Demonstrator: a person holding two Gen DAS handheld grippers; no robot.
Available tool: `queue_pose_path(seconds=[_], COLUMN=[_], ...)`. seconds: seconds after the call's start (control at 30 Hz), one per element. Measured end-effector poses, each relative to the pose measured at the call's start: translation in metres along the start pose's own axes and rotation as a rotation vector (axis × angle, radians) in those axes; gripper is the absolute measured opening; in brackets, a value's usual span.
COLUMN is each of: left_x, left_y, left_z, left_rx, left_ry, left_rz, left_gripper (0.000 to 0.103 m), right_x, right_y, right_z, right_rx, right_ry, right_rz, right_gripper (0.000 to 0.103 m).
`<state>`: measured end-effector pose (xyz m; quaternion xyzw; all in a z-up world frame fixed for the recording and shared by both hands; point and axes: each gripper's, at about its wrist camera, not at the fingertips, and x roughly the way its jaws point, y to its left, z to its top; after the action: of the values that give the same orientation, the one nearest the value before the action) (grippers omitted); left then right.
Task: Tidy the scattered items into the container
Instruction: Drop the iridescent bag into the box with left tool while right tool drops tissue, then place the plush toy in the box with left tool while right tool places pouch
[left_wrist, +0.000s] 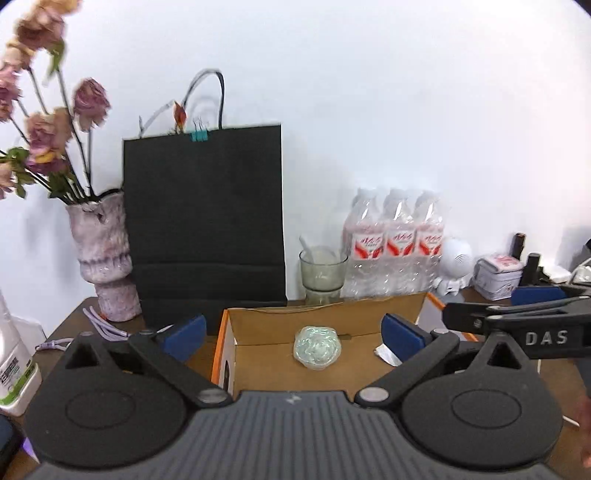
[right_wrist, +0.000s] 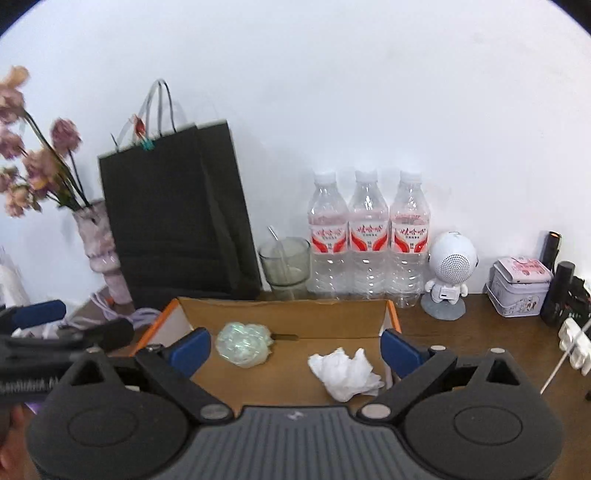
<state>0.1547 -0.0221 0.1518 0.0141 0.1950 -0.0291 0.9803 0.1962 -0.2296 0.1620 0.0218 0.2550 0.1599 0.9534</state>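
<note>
Matt brown cardboard box (right_wrist: 284, 312) holds crumpled white tissue paper (right_wrist: 345, 371) and a glossy iridescent plastic wad (right_wrist: 242, 343).

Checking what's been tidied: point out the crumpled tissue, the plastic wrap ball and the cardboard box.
crumpled tissue (right_wrist: 345, 373), right wrist view, middle of the white wad.
plastic wrap ball (right_wrist: 242, 344), right wrist view, centre of the shiny bundle.
cardboard box (right_wrist: 284, 314), right wrist view, inner back wall.

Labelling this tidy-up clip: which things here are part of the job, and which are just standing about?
Job: cardboard box; crumpled tissue and clear plastic wad, both inside it.

Standing about: black paper bag, vase, glass, water bottles, white speaker figure, tin.
</note>
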Motion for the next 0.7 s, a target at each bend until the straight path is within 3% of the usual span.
queue_pose_path(seconds=[0.1, 0.2, 0.27, 0.3, 0.43, 0.53, 0.7], left_x=[-0.023, -0.085, -0.136, -0.153, -0.17, -0.168, -0.137], left_y=[0.003, 0.01, 0.014, 0.015, 0.016, 0.022, 0.045], left_z=[-0.021, -0.06, -0.103, -0.124, -0.183, -0.187, -0.154], left_rx=[-0.027, -0.003, -0.054, -0.086, -0.163, -0.183, -0.194], left_ry=[0.017, -0.023, -0.09, -0.08, 0.154, 0.168, 0.137], left_rz=[0.048, 0.115, 0.07, 0.04, -0.034, -0.021, 0.032], left_gripper=[0.103, 0.103, 0.103, 0.103, 0.103, 0.103, 0.103], right_x=[-0.019, -0.06, -0.103, -0.122, -0.176, -0.182, -0.165], right_y=[0.014, 0.02, 0.028, 0.033, 0.049, 0.058, 0.054], right_z=[-0.017, -0.05, -0.087, -0.108, -0.189, -0.218, -0.208], right_rx=[-0.058, -0.056, -0.079, -0.088, -0.112, -0.153, -0.145], right_ry=[-0.06, -0.077, -0.116, -0.128, -0.129, -0.083, -0.06], right_rz=[-0.026, -0.055, -0.054, -0.053, -0.004, 0.027, -0.012], right_gripper=[0.098, 0.095, 0.098, 0.101, 0.102, 0.1, 0.097])
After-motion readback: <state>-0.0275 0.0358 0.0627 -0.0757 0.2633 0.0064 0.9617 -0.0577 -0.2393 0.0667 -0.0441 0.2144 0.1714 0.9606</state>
